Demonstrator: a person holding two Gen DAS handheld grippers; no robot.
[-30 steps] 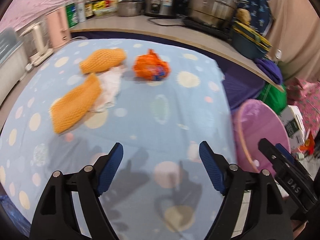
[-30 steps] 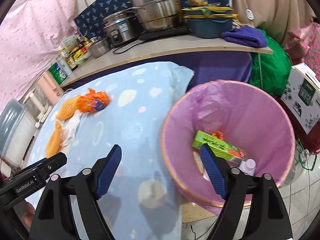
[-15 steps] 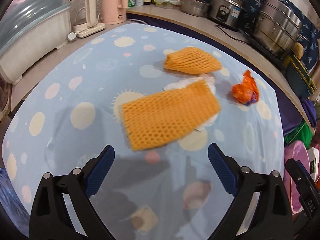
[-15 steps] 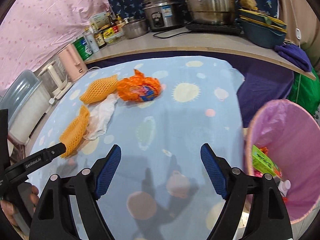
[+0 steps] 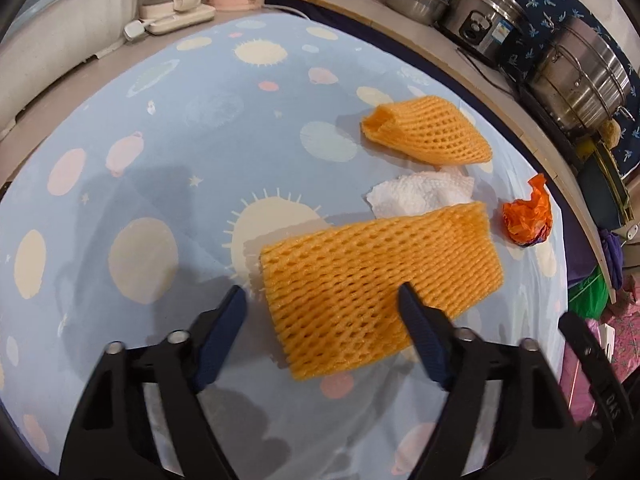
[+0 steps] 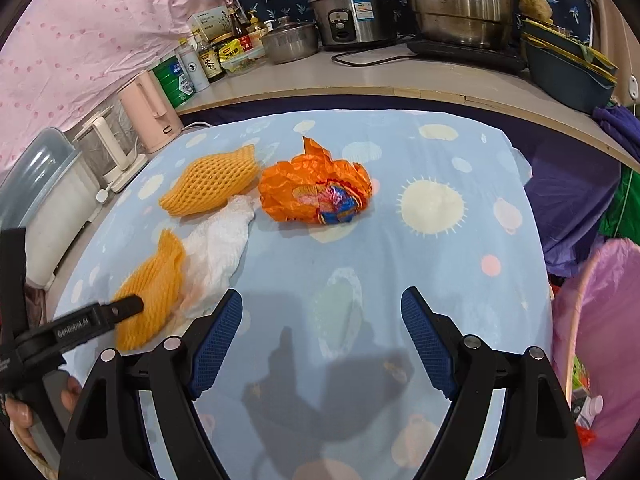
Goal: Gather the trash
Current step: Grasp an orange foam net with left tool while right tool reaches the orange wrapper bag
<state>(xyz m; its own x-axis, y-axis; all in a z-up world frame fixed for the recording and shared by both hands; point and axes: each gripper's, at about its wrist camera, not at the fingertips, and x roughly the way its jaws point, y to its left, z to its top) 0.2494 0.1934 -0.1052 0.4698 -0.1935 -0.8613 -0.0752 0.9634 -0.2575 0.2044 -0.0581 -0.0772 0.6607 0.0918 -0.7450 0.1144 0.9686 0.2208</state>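
Observation:
On the blue patterned tablecloth lie a flat orange foam net, a second orange foam net farther off, a white paper towel between them and a crumpled orange wrapper. My left gripper is open, its jaws straddling the near end of the flat net. My right gripper is open and empty above the cloth, short of the wrapper. The right wrist view also shows both nets, the towel and the pink bin.
A curved counter behind holds pots, a rice cooker, bottles and a pink kettle. A white appliance stands at the left. The pink-lined bin sits off the table's right edge, with trash inside.
My left gripper has swung left and come down over the flat orange net. My right gripper has turned from the bin toward the table and the orange wrapper.

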